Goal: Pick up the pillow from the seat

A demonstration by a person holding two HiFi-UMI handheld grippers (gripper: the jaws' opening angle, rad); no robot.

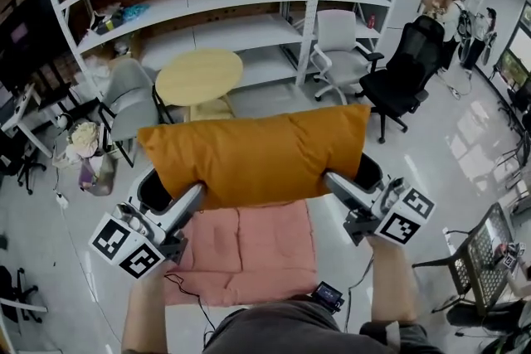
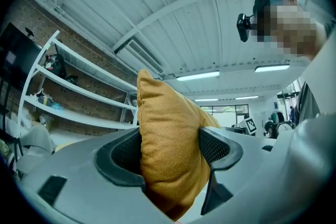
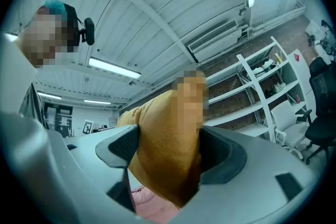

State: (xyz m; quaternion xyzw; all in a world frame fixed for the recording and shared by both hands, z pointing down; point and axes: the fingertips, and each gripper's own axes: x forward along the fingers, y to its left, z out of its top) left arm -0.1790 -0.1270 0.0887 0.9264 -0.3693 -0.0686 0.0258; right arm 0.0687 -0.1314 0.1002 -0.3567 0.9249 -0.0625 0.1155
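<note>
White metal shelving (image 1: 207,0) and glossy grey floor (image 1: 465,137) behind. Mustard-orange fabric pillow (image 1: 257,157) hangs level above the pink quilted seat pad (image 1: 249,257), apparently clear of it. Left tool (image 1: 197,193) clamps its lower left edge, right tool (image 1: 332,181) its lower right.

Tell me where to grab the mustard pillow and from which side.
Grip the pillow along its near long edge, one gripper by each end, coming from the person's side, as the left gripper and right gripper do now. It is wide and soft, so two spread pinches on the thinner edge likely keep it from sagging.
</note>
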